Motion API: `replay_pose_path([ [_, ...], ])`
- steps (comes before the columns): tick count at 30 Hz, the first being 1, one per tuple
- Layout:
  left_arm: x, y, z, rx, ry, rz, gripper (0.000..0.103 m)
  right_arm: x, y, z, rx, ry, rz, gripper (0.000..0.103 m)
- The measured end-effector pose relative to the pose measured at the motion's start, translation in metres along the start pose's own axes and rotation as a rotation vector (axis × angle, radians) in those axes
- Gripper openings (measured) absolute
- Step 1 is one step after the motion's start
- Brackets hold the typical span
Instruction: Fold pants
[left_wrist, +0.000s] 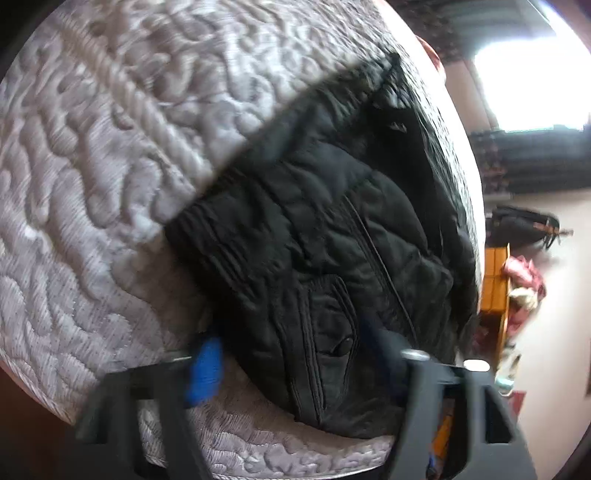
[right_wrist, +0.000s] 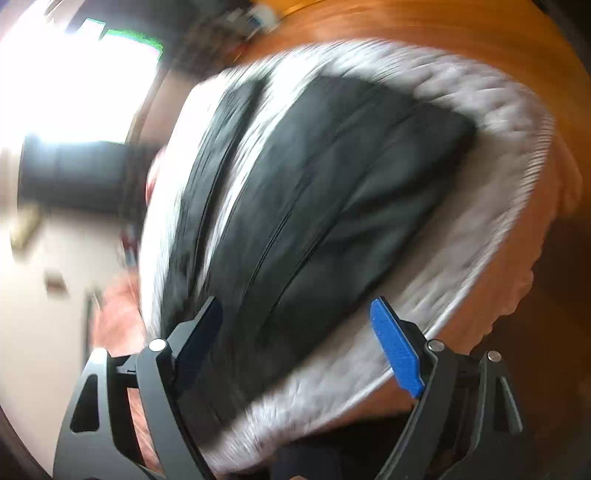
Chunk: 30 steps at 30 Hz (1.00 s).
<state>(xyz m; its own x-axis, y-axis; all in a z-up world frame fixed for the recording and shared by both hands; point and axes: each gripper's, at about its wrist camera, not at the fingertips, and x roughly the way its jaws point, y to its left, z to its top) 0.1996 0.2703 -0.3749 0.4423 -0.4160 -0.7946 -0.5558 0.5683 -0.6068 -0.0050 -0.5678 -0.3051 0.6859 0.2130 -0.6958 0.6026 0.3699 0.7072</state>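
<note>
Black pants (left_wrist: 332, 229) lie crumpled on a grey quilted mattress (left_wrist: 110, 147). Their waist end, with a button and stitched seams, reaches toward the camera in the left wrist view. My left gripper (left_wrist: 288, 354) sits low over that waist end. One blue pad (left_wrist: 205, 369) rests on the mattress beside the cloth edge and the other is blurred over the fabric; the jaws stand apart. In the blurred right wrist view the pants (right_wrist: 332, 184) stretch away across the mattress (right_wrist: 498, 122). My right gripper (right_wrist: 299, 347) is open wide above their near end, holding nothing.
The mattress edge runs close under both grippers. Orange wooden furniture (left_wrist: 495, 280) with heaped clothes and a dark bag (left_wrist: 524, 225) stand beyond the bed. A bright window (right_wrist: 74, 74) glares at the left, with orange-brown wood (right_wrist: 443, 37) behind the mattress.
</note>
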Motion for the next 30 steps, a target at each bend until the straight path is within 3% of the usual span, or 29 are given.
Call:
replay_pose_path([
  [1,0.003,0.0,0.0,0.002,-0.005,0.029,0.037,-0.005,-0.014,0.014,0.044,-0.029,-0.001,0.083],
  [4,0.003,0.013,0.002,-0.083,-0.025,-0.025,0.028,-0.007,-0.036,0.036,0.112,-0.054,0.009,0.083],
  [9,0.0,0.027,-0.004,-0.12,-0.033,-0.043,0.027,0.009,-0.058,0.052,0.17,-0.051,0.008,0.08],
  [10,-0.001,0.028,-0.005,-0.131,-0.038,-0.04,0.025,0.015,-0.06,0.055,0.178,-0.044,0.028,0.075],
  [12,-0.012,0.038,-0.007,-0.146,-0.055,-0.033,0.018,0.022,-0.064,0.06,0.173,-0.04,0.052,0.054],
  [14,-0.018,0.03,-0.004,-0.167,-0.074,-0.021,0.014,0.026,-0.064,0.061,0.171,-0.027,0.061,0.024],
  [17,-0.038,0.033,-0.002,-0.19,-0.115,-0.006,0.01,0.024,-0.058,0.058,0.149,-0.023,0.067,0.009],
  [22,-0.068,0.053,0.003,-0.217,-0.165,0.019,0.01,0.023,-0.029,0.04,0.026,0.007,0.036,0.008],
  [25,-0.068,0.072,0.006,-0.263,-0.18,0.048,0.01,0.045,-0.025,0.041,-0.014,0.05,-0.014,0.008],
  [28,-0.058,0.087,0.004,-0.296,-0.174,0.049,0.013,0.065,-0.028,0.045,-0.043,0.08,-0.087,0.013],
  [30,-0.062,0.091,0.003,-0.284,-0.176,0.045,0.015,0.062,-0.018,0.049,-0.081,0.09,-0.141,0.024],
])
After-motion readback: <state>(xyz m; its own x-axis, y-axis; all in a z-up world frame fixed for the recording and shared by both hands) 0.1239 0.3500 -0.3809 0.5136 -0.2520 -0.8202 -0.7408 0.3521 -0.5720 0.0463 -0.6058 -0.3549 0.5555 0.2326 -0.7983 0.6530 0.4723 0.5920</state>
